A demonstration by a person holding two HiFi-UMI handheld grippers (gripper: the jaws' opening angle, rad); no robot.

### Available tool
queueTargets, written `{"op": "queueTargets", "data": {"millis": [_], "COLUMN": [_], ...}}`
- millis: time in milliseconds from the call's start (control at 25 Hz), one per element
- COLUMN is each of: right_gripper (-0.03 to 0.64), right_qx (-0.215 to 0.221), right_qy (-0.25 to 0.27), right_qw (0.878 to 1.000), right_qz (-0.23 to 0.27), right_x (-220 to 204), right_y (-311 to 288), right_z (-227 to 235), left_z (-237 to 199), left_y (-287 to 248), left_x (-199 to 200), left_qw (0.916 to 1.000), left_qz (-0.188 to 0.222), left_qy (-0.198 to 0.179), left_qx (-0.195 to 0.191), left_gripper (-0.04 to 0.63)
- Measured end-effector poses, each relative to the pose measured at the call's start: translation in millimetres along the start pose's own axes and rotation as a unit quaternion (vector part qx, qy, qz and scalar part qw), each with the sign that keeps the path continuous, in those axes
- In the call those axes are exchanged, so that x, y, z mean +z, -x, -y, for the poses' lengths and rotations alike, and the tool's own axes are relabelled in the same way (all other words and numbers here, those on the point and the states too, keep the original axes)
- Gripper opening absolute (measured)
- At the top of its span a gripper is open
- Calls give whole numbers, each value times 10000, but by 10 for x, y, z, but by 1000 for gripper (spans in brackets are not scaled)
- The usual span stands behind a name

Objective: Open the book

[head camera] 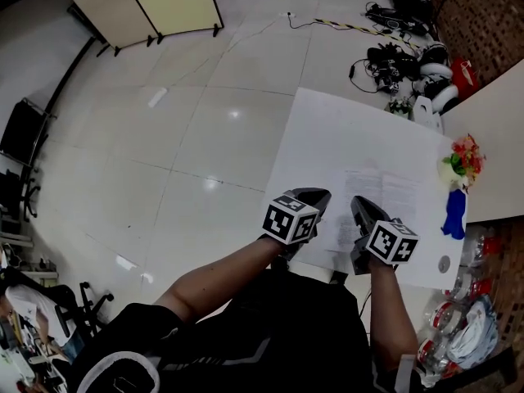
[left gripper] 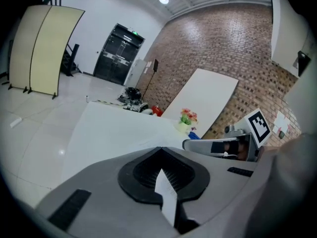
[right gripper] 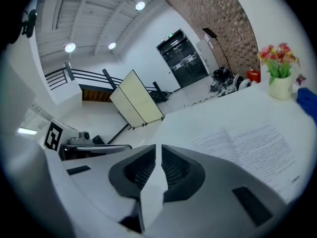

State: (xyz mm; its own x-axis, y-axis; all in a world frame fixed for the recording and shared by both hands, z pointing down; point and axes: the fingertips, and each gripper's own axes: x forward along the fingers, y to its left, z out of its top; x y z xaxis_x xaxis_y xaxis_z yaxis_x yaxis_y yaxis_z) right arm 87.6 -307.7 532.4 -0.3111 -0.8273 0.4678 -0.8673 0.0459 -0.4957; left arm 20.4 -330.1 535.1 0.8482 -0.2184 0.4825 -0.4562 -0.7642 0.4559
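- Left gripper point(head camera: 318, 196) and right gripper point(head camera: 359, 205) are hovering, jaws together, empty.
- White printed-paper book point(head camera: 383, 191) is lying open just ahead of them; opening seems done.

Left gripper point(head camera: 318, 195), right gripper point(head camera: 360, 204) grey; marker cubes point(head camera: 290, 219) black-white.

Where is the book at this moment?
Head view: the book lies open on the white table, just beyond the right gripper and left of the flower vase.
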Motion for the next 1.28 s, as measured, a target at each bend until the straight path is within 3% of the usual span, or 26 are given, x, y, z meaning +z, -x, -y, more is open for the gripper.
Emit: {"op": "queueTargets", "data": {"millis": [480,720,1080,1280], "right_gripper": [11,11,9,9], "right_qx": [-1057,-807,-326,-89], "right_qy": [463,902,1510,1491], "right_qw": [9910,9900,9849,9847], "right_qz": [676,723,781,902], "right_x": [567,786,1086,1166], "right_y": [1067,1284,1721,1939], "right_z": [1125,1273,1338,1450], "left_z": [588,813,1222,1529], "left_y": [-447,-530,-354,-111], "left_x": [370,657,768,780], "left_qw": [9990,9949,9893,9818], "left_qz": [437,1009,1323,1589], "left_qy": [12,-69,-401,-669], "left_qx": [23,-44,471,794], "left_gripper": [-3,-3,-3,-3]}}
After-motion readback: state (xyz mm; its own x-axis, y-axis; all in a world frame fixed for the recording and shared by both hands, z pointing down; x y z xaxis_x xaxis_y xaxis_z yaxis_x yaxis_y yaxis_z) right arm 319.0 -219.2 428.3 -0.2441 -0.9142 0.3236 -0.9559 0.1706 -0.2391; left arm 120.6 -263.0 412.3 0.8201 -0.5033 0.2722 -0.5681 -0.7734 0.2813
